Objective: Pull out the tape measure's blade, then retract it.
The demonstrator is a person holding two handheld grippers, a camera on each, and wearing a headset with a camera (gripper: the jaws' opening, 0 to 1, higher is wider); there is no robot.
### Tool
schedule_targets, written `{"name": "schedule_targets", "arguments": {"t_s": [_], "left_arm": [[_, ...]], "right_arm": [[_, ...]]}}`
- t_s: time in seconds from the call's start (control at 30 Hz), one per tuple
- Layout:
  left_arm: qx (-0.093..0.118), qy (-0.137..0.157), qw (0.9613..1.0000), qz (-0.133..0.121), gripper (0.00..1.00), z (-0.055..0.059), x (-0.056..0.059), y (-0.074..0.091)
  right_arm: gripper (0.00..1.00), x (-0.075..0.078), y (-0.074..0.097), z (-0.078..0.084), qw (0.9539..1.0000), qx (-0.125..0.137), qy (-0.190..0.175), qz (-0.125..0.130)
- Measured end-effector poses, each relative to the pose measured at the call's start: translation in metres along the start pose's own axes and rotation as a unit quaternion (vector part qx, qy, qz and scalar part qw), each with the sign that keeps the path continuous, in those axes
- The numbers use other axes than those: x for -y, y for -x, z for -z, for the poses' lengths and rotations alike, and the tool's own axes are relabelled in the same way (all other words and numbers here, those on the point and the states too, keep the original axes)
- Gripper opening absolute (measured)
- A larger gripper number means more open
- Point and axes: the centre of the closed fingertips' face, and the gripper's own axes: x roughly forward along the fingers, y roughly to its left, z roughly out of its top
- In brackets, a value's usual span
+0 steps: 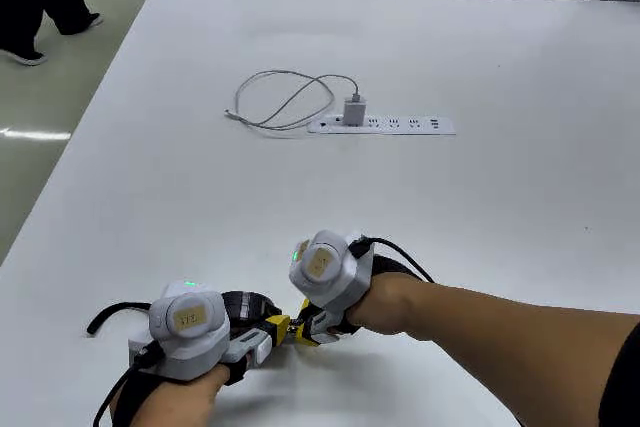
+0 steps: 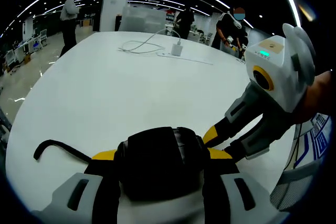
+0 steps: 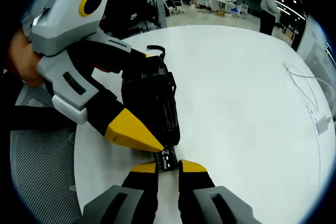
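Right gripper view: pinching blade [image 3: 166,157] tip w/ right gripper [image 3: 168,167], left gripper [image 2: 163,153] clamped on tape measure [image 3: 155,95] just ahead, pull prob. barely begun, retract pending.

Your left gripper [image 2: 163,156] and right gripper [image 3: 168,167] are grey, yellow-tipped. Tape measure [image 3: 153,98] black, blade [image 3: 166,158] yellow with black marks.

Head view: looks down from the near edge across the table [image 1: 400,227]. Gripper views: close, facing each other, sharing the tape measure [image 2: 160,158].
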Motion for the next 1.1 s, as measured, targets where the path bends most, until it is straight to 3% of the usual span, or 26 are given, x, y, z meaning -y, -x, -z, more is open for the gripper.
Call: {"name": "schedule_targets", "arguments": {"t_s": [0.47, 1.1], "left_arm": [[0.000, 0.003, 1.0000, 0.000, 0.59, 0.000, 0.000, 0.000], [0.008, 0.003, 1.0000, 0.003, 0.63, 0.000, 0.001, -0.002]], "right_arm": [[0.10, -0.003, -0.006, -0.012, 0.9999, 0.016, 0.003, 0.000], [0.11, -0.004, -0.007, -0.012, 0.9993, 0.021, 0.030, 0.007]]}}
